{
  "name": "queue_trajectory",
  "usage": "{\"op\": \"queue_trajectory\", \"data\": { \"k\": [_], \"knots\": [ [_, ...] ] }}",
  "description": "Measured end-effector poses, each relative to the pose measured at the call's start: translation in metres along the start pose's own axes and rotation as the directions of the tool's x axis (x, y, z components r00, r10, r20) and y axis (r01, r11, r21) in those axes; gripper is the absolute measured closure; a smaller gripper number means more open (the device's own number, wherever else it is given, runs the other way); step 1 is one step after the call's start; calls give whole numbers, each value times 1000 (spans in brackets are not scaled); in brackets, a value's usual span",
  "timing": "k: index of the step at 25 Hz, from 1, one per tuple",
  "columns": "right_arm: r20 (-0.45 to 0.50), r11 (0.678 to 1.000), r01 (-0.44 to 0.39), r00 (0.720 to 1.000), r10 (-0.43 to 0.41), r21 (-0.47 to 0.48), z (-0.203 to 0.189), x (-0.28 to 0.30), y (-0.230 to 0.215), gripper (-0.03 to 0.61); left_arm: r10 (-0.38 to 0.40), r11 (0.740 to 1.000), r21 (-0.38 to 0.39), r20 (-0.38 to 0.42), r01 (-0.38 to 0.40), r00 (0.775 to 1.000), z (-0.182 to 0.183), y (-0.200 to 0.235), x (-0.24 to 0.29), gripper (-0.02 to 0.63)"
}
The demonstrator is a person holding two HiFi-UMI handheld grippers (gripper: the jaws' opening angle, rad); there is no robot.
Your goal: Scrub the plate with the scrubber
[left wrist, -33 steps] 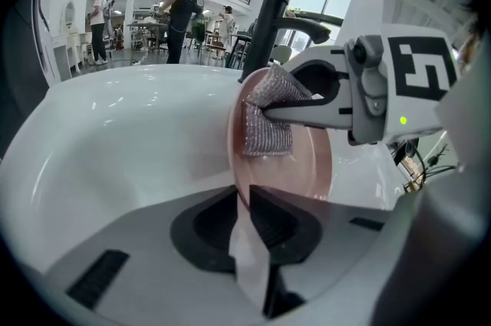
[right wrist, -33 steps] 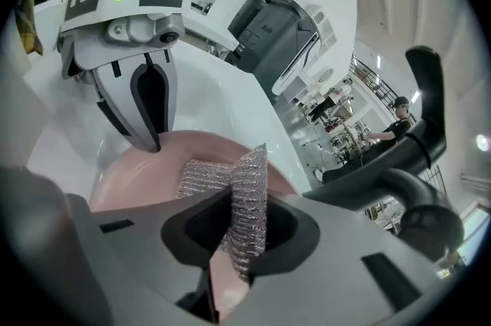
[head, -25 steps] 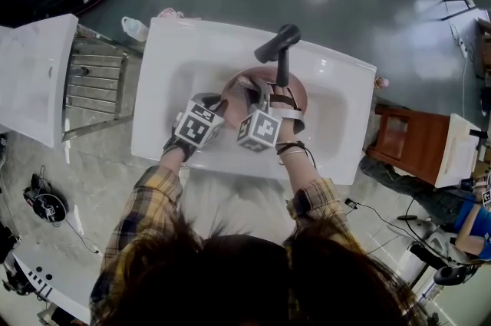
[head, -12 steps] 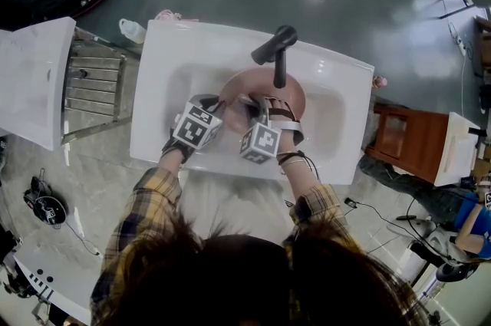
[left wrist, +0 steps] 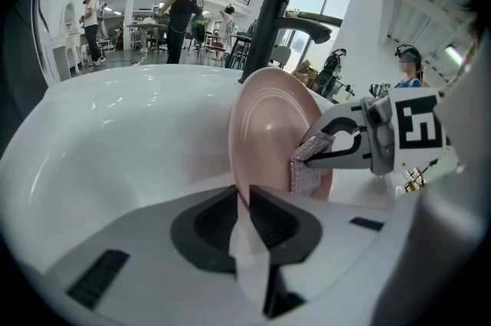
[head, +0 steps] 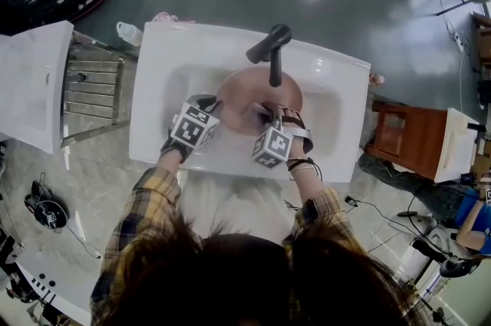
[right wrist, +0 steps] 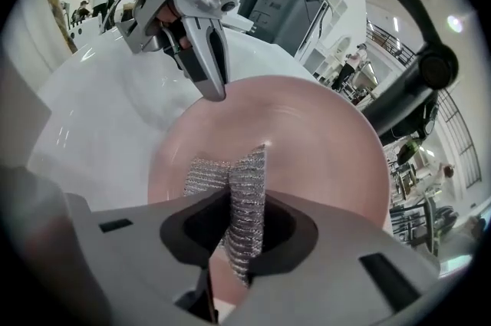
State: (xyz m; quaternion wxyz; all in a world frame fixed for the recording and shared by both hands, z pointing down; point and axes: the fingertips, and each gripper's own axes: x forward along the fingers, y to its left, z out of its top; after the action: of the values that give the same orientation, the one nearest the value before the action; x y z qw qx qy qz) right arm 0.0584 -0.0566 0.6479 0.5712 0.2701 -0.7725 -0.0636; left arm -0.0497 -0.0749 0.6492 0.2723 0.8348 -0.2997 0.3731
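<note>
Setting: white sink (head: 157,60), black faucet (head: 270,50) above.
Plate (left wrist: 268,125): pink, tilted up in basin, near rim pinched by left claw (left wrist: 244,205).
Right claw (right wrist: 239,228): clamped on silver scrubber (right wrist: 247,175), flat against plate face straight ahead.

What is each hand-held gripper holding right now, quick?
Left hand-held gripper: closed on the rim of the pink plate.
Right hand-held gripper: closed on the silver scrubber.
</note>
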Motion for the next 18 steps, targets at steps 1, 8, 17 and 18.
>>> {"op": "queue_trajectory", "data": {
  "k": [1,8,17,18],
  "knots": [
    [-7,1000,0,1000,0,15,-6,-1,-1,494,0,1000,0,-1,0,1000,0,0,0,571],
    [-54,994,50,998,-45,97,-34,-13,-26,494,3,1000,26,-17,-2,1000,-1,-3,2,560],
    [-49,959,106,994,-96,262,-47,-38,-56,494,57,995,87,-34,-54,998,1,-6,0,538],
    [-44,954,107,994,-99,279,-46,-41,-58,494,66,994,89,-31,-63,997,2,-5,-2,534]
  ]
}}
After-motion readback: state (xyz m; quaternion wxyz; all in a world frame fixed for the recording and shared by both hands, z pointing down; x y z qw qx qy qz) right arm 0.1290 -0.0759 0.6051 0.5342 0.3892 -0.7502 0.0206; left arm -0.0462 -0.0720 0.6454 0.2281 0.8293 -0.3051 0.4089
